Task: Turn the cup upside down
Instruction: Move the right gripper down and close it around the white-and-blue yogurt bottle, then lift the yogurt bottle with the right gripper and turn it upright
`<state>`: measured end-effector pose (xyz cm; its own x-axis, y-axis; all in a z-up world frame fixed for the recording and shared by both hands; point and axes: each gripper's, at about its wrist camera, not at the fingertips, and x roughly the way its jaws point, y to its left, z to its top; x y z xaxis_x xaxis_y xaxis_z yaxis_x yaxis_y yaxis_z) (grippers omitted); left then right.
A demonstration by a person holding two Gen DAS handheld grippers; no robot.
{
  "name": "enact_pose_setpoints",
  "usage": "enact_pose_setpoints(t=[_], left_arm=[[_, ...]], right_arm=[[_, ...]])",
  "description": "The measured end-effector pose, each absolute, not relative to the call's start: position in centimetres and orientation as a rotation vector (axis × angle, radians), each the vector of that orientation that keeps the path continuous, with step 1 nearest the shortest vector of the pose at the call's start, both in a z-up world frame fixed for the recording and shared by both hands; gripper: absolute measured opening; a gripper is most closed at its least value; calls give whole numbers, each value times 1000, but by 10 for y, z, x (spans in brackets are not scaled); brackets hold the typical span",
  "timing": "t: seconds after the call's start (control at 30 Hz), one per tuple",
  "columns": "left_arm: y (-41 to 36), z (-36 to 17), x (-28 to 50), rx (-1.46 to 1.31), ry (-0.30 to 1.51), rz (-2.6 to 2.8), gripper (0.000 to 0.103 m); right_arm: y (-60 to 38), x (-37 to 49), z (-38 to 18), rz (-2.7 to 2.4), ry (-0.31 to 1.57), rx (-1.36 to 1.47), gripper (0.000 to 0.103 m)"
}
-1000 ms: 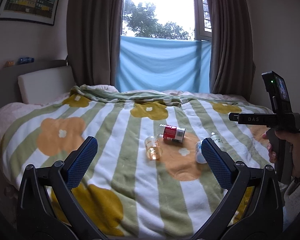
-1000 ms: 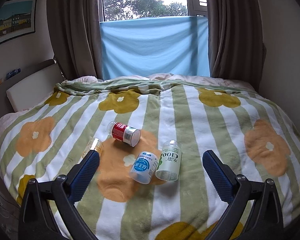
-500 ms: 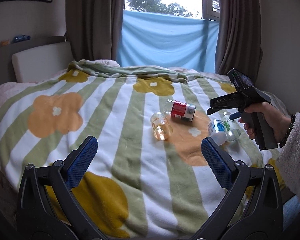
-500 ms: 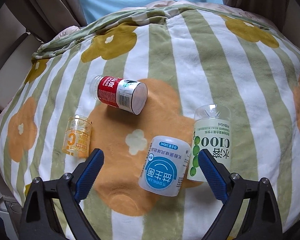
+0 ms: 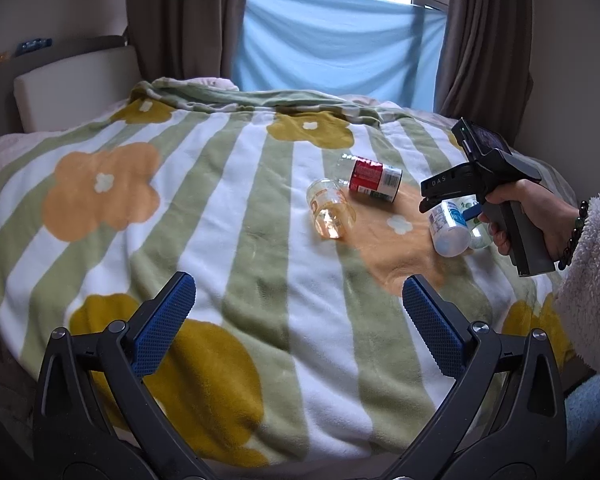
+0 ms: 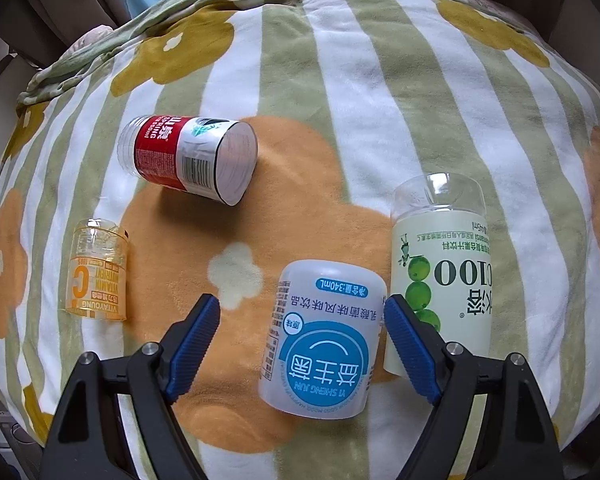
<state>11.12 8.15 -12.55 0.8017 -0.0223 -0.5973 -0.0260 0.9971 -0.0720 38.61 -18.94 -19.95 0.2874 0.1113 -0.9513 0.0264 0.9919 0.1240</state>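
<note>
Several bottle-cut cups lie on their sides on a flowered blanket [image 6: 340, 92]. A white cup with a blue label [image 6: 324, 340] lies between the fingers of my open right gripper [image 6: 300, 322]; the right finger sits between it and a green-label clear cup [image 6: 440, 276]. A red-label cup [image 6: 188, 158] and a small orange cup [image 6: 96, 272] lie farther left. My left gripper [image 5: 298, 318] is open and empty, low over the blanket, well short of the orange cup [image 5: 330, 214]. The left wrist view shows the right gripper's body [image 5: 488, 184] above the white cup [image 5: 450, 226].
The blanket [image 5: 220, 208] covers a bed that ends at a blue cloth [image 5: 332, 52] under the window, with brown curtains on both sides. A pale headboard cushion [image 5: 72, 84] stands at the left. The person's hand in a fleecy sleeve [image 5: 588, 264] is at the right.
My right gripper has dropped and moved forward, so its fingers now straddle the white cup. My left gripper has tilted down a little toward the blanket.
</note>
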Motion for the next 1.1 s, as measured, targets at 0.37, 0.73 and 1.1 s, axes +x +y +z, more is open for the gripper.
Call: enact_pose_setpoints(t=[0.37,0.73,1.1], left_arm=[[78,-128,111,-68,690,-14,103],[72,-128,106,-67,746,-16,103],[65,-135,96,-73,804,-9,103]], right_arm=[[-193,384,-213,55,1311,103,58],[-178,334,-187,263,1308,225,57],[-146,262,-194,412,1327,282,57]])
